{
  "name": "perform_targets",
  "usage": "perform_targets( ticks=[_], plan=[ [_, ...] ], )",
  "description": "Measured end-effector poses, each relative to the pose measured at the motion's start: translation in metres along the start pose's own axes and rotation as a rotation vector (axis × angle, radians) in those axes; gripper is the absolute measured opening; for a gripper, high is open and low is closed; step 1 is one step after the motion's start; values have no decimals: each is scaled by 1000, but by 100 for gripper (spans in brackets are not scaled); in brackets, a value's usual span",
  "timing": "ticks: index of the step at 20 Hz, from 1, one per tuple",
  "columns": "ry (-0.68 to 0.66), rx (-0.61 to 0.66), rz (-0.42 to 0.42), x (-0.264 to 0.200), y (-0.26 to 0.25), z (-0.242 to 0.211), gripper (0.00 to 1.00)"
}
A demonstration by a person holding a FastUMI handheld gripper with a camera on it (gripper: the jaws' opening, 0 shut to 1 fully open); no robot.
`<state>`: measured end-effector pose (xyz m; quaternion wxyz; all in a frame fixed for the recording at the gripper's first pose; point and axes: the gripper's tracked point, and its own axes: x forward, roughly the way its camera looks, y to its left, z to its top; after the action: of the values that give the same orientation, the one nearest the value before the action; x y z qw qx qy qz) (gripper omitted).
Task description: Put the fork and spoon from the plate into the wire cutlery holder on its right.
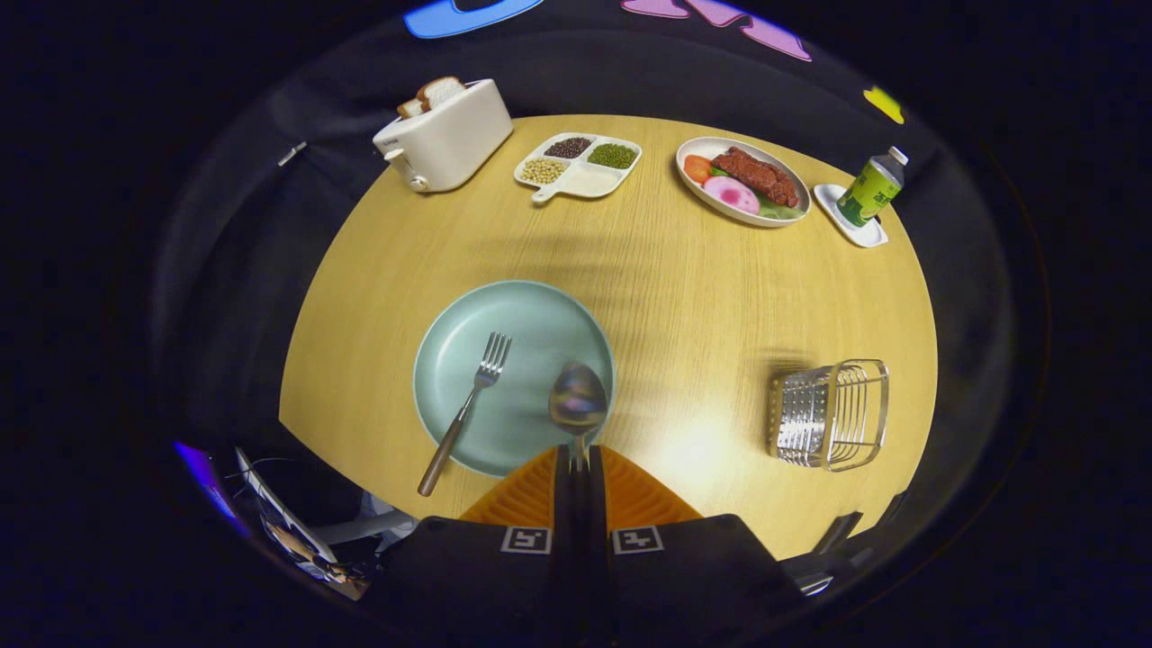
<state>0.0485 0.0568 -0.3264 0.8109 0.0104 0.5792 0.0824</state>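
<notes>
gripper view: my gripper [579, 461] has its two orange fingers [533, 493] pressed together on the handle of the spoon [577, 399], so the jaws are clamped on it. the bowl of the spoon sticks out just ahead of the fingertips, over the near right edge of the plate [468, 333]. can't tell if it's lifted clear or if the bowl is resting on the rim.

the fork [464, 412] lies on the plate left of the spoon, tines pointing away from me, brown handle hanging over the near rim onto the table [684, 297]. the holder [830, 414] sits well apart to the right of the plate and looks like it's lying on its side, opening facing right, though i'm not sure from this angle.

handling-wise: the spoon is stiff polished metal, light but slick, and i'm gripping a thin handle, so i'd guess it can pivot in the pads if i swing fast. the bowl end is the heavy end and will want to droop. the fork's handle looks less shiny, maybe grippier, and the bit overhanging the rim is the obvious place to grab.

far side has a toaster [447, 135], a tray [580, 166] of beans, a food dish [743, 180] and a bottle [869, 187], none in the way
</notes>
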Motion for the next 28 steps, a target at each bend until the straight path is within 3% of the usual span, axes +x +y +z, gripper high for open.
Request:
perform_targets(
  ticks=[7, 12, 19, 28],
  plan=[
    [-59, 88, -15, -73, -88, 7, 10],
    [-41, 117, -59, -88, -157, -4, 10],
    [59, 139, -74, -40, -216, -20, 10],
    [128, 117, -40, 24, -224, -21, 10]
  ],
)
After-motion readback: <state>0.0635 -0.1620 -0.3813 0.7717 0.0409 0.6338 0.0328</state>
